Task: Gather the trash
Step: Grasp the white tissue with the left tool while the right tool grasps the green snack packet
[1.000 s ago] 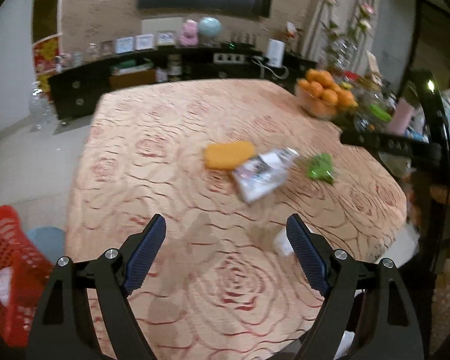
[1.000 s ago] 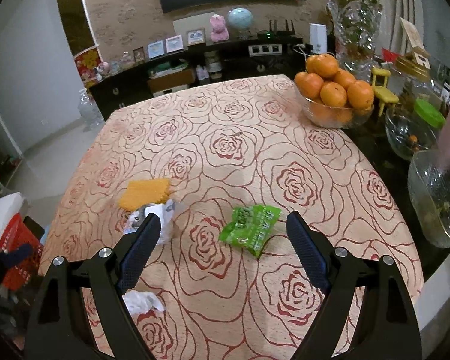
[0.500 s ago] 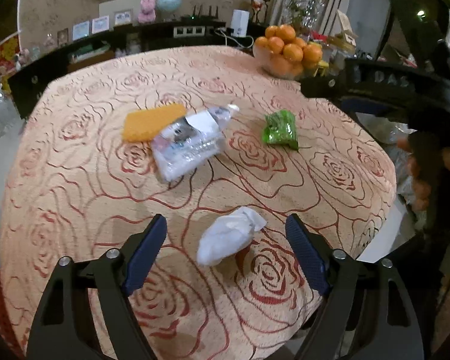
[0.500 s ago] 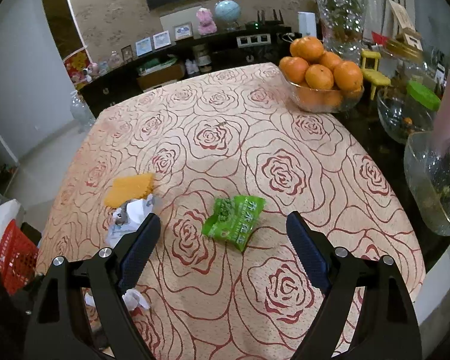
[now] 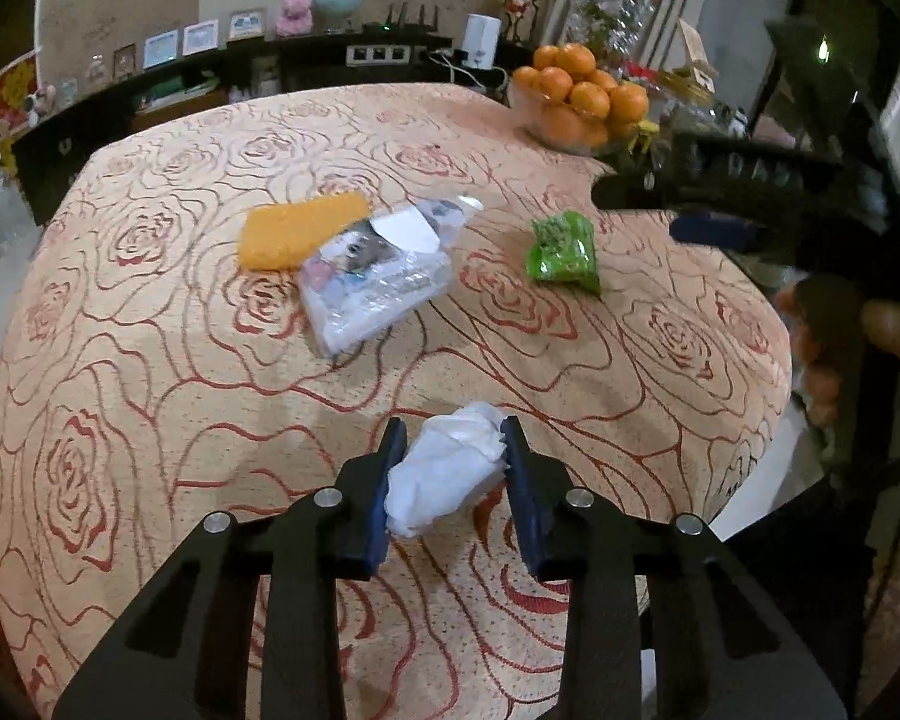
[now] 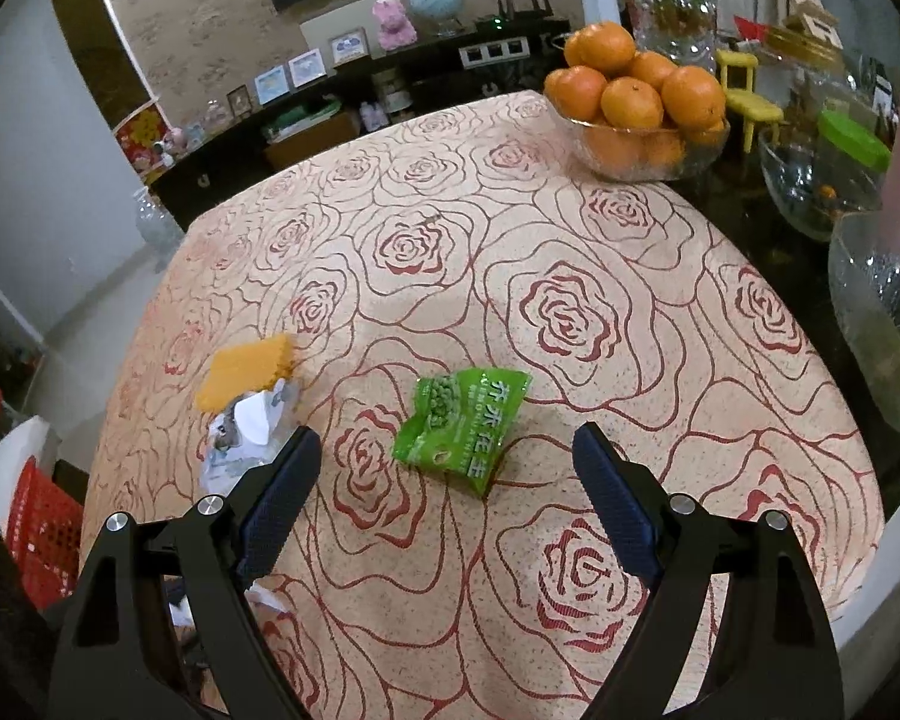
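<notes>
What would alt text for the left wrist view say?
The left gripper is shut on a crumpled white tissue on a rose-patterned tablecloth. Beyond lie a clear wrapper, an orange packet and a green snack bag.

My right gripper (image 6: pixel 447 471) hangs over the rose-patterned peach tablecloth (image 6: pixel 570 276) with its two blue-padded fingers (image 6: pixel 282 492) spread wide, holding nothing. Just ahead, between them, lies a crumpled green snack packet (image 6: pixel 459 426). Off to the left a flat orange wrapper (image 6: pixel 249 369) touches a clear plastic bag with printed paper inside (image 6: pixel 240 435). A glass bowl of oranges (image 6: pixel 639 105) stands at the far edge, and a red plastic basket (image 6: pixel 42 531) sits low on the left.
</notes>
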